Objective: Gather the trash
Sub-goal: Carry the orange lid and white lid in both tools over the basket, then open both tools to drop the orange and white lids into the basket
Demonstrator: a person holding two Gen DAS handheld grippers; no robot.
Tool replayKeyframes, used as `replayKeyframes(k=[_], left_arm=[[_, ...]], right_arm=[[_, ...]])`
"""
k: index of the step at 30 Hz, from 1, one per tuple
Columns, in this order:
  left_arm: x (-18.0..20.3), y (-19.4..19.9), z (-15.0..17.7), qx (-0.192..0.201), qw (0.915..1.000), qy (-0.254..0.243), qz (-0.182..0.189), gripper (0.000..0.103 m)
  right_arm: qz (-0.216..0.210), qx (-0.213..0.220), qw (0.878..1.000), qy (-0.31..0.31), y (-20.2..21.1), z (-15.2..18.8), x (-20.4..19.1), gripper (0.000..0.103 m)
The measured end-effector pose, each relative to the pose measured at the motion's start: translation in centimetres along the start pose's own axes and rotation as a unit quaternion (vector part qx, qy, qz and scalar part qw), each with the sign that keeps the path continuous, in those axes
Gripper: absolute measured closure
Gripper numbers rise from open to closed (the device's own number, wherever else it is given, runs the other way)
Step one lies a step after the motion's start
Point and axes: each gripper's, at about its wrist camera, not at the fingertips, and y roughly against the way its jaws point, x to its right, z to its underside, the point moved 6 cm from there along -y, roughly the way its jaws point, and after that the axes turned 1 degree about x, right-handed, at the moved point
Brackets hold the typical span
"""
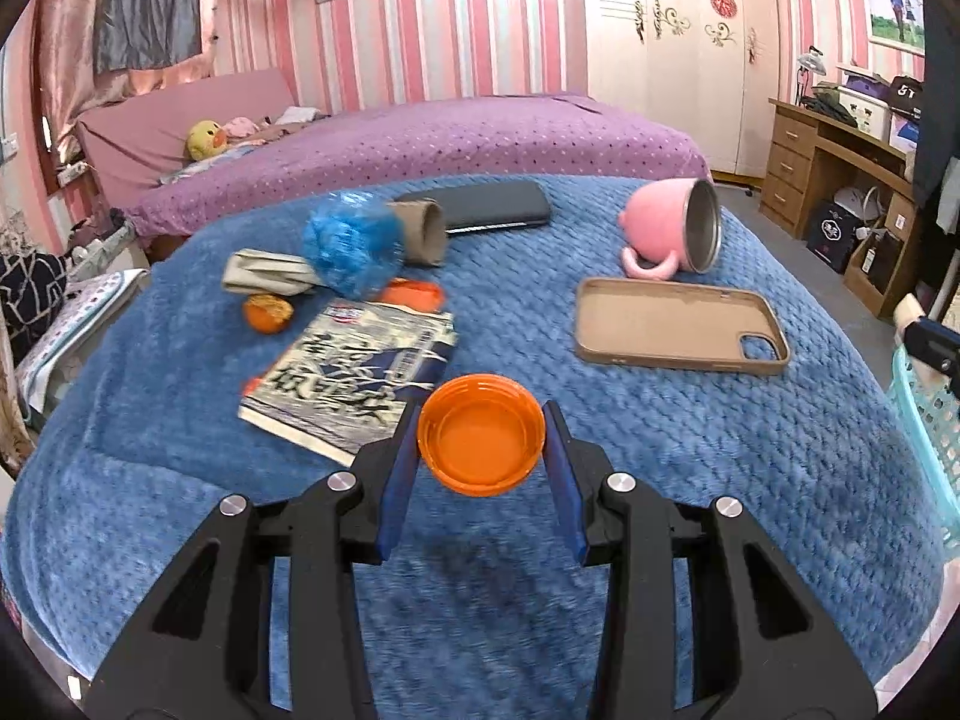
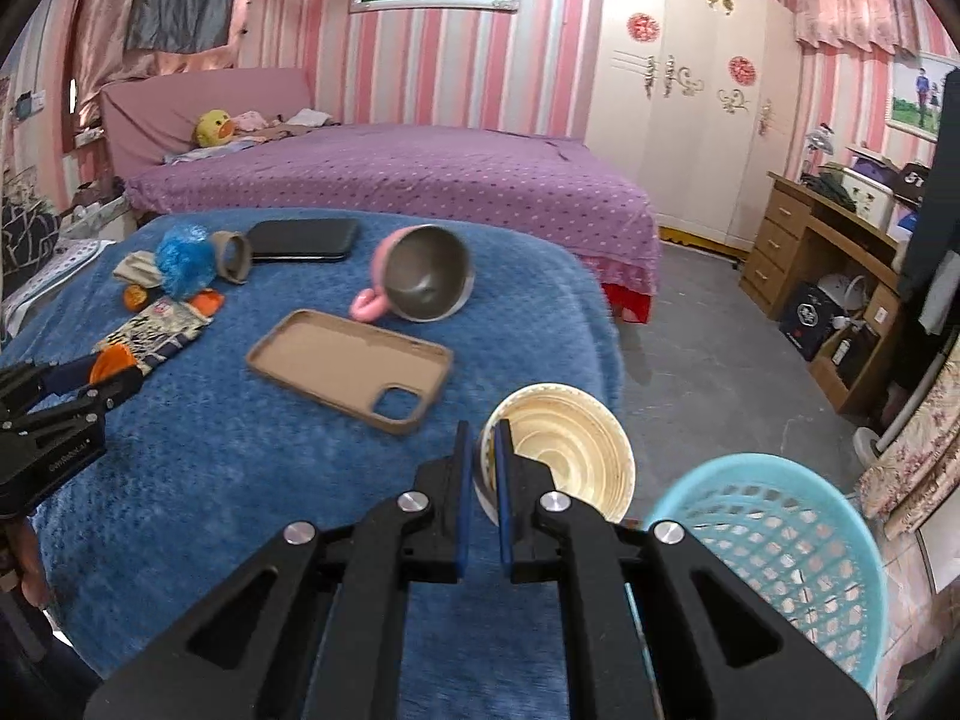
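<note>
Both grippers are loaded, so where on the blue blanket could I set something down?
Bare blanket lies near the phone case, and between the magazine and case. The far left is crowded: blue bag, cardboard tube, orange peel.

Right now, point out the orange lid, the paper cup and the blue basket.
orange lid (image 1: 480, 435), left wrist view, on its inner floor.
paper cup (image 2: 576, 450), right wrist view, on its ribbed inner wall.
blue basket (image 2: 798, 564), right wrist view, on its mesh inside wall.

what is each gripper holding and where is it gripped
Left gripper clamps the orange lid across its outer sides. Right gripper pinches the paper cup by its rim wall.
</note>
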Motion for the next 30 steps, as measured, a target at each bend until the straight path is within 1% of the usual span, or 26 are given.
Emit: replayKeyframes(k=[9,15,21,25,30], left_arm=[[3.2,-0.2,-0.1,0.006,0.9997,-0.018,0.012,0.064],[4.9,0.0,0.0,0.009,0.9995,-0.025,0.015,0.064],[7.3,0.5,-0.5,0.016,0.9991,-0.028,0.027,0.064],[9.0,0.9,-0.9,0.025,0.9985,-0.042,0.023,0.064],[12.2,2.4,-1.9,0.046,0.9969,-0.052,0.038,0.064]], right_arm=[[0.033,0.004,0.999,-0.019,0.9,0.8,4.9,0.096],[0.046,0.004,0.999,-0.028,1.3,1.2,6.9,0.096],[0.058,0.006,0.997,-0.040,1.9,1.8,9.3,0.096],[0.069,0.006,0.996,-0.052,2.4,2.6,11.5,0.096],[0.084,0.005,0.994,-0.070,2.9,3.6,14.1,0.096]])
